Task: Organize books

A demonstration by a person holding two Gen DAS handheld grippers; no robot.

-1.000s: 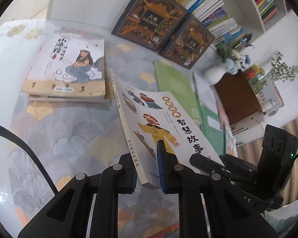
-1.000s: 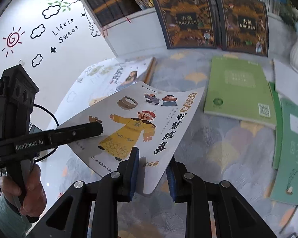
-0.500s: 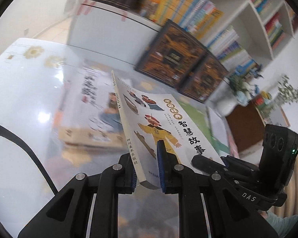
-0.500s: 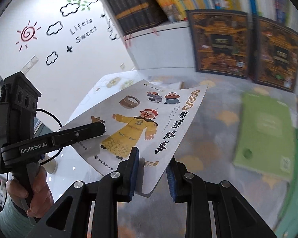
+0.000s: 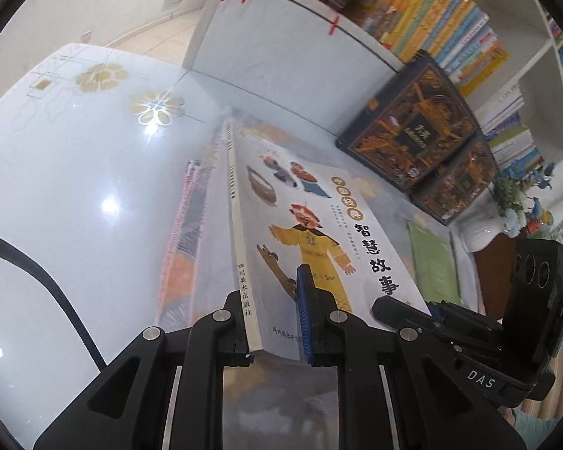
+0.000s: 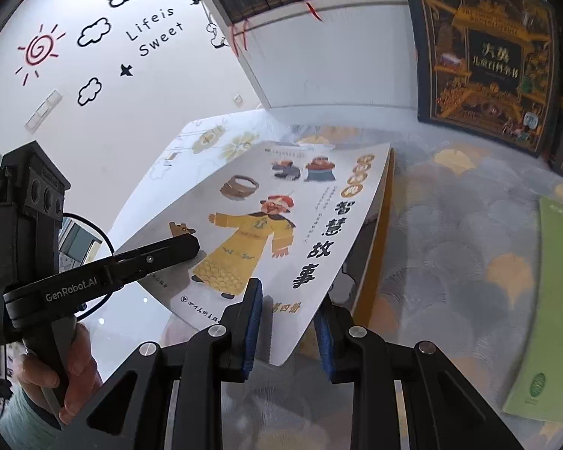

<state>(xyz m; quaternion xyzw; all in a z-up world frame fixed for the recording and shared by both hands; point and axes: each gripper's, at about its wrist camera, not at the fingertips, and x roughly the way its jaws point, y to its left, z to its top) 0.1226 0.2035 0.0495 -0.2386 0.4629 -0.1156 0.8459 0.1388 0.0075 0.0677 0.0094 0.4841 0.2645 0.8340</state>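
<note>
An illustrated storybook point(image 5: 311, 232) is clamped along its near edge by both closed tongs, left point(image 5: 272, 322) and right point(image 6: 289, 322), and has been carried from mid-table to above the book stack point(image 6: 379, 232), seemingly ready for lowering.

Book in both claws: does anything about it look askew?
Yes. The white picture book hangs tilted off the table, pinched at its near edge by left claw and right claw, cover sagging between.

The left claw point(image 5: 274, 318) grips the white storybook point(image 5: 311, 232) at its spine corner, above the glossy table point(image 5: 75, 187); the right claw point(image 5: 413, 309) clamps the same book's near edge.
</note>
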